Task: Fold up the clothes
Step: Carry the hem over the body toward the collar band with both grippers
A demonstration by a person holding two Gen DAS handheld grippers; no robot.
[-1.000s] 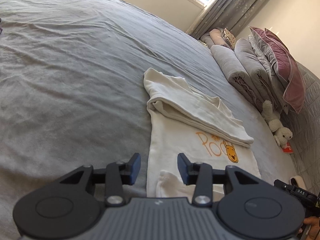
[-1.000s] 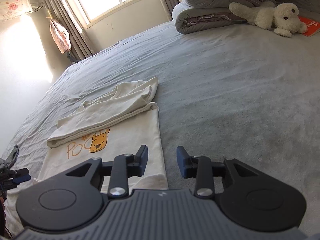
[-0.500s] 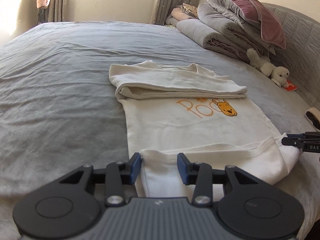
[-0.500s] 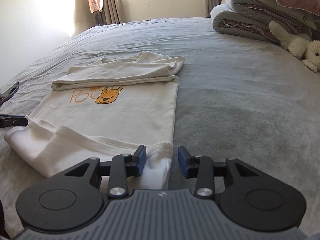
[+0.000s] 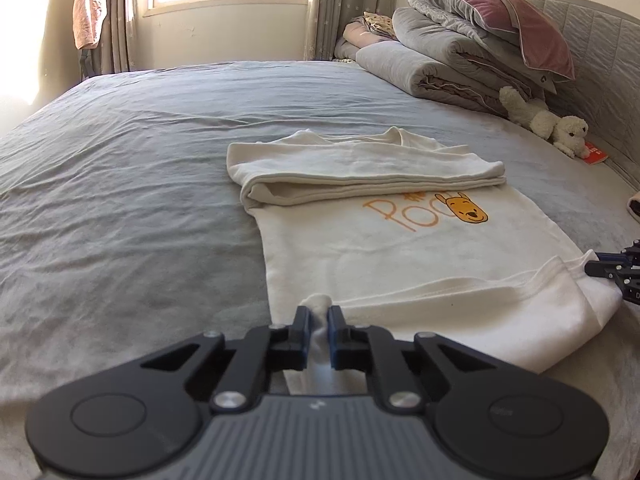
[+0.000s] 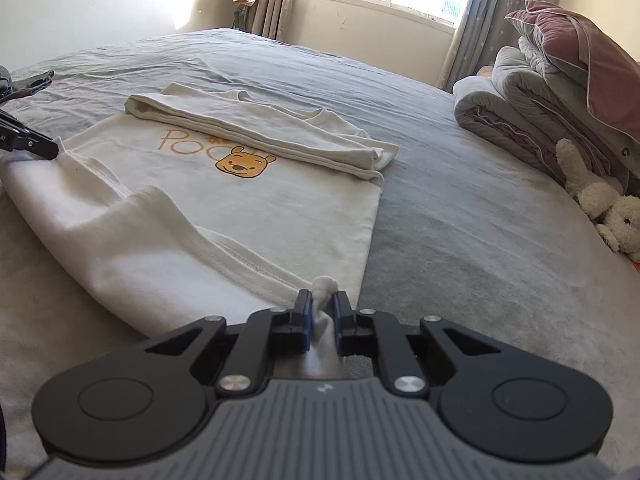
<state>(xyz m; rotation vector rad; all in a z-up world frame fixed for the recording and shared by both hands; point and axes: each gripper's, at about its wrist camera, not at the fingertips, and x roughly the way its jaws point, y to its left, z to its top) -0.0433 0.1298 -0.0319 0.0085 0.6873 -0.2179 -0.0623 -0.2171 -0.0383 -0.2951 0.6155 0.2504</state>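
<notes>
Two grippers clamped one cream T-shirt [image 5: 400, 256] lying on a grey bed [image 5: 120, 200]. Left wrist view: left gripper [image 5: 318, 320] nearly closed, pinching the shirt's near left hem corner. Right wrist view: right gripper [image 6: 322, 308] likewise pinched the near right corner; sleeves folded across shirt's far end.

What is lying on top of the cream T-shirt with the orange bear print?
The cream T-shirt's own upper part, sleeves and collar, lies folded over it as a long band. It covers the top of the orange lettering; anything beneath is hidden.
</notes>
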